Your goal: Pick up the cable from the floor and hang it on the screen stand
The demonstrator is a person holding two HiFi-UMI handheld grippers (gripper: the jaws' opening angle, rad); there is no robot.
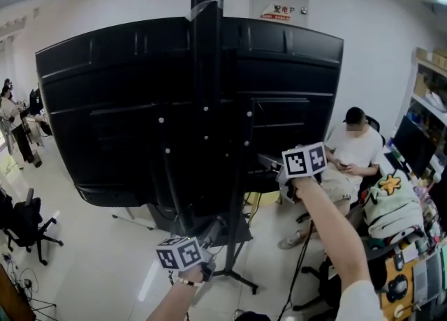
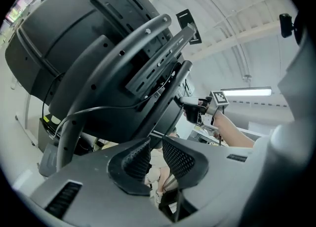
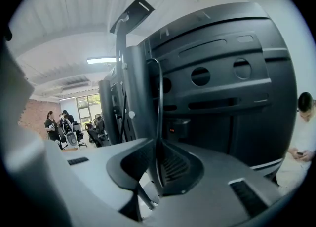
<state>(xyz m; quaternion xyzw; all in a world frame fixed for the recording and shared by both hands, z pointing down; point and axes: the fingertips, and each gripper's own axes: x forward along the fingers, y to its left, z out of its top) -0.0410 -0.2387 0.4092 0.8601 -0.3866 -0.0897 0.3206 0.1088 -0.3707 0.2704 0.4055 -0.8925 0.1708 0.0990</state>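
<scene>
The big black screen hangs with its back to me on the black screen stand. A thin black cable loops across the stand's arms. In the right gripper view the cable runs straight up between the jaws of my right gripper, close along the right pad, with a thin gap at the left pad. That right gripper is at the stand's right side. Lower down, my left gripper points at the stand's foot. The left gripper stands open with nothing between its pads.
A person sits just right of the screen, close to my right arm. A pale backpack and cluttered shelves fill the right edge. The stand's base legs spread over the floor. An office chair stands at the left.
</scene>
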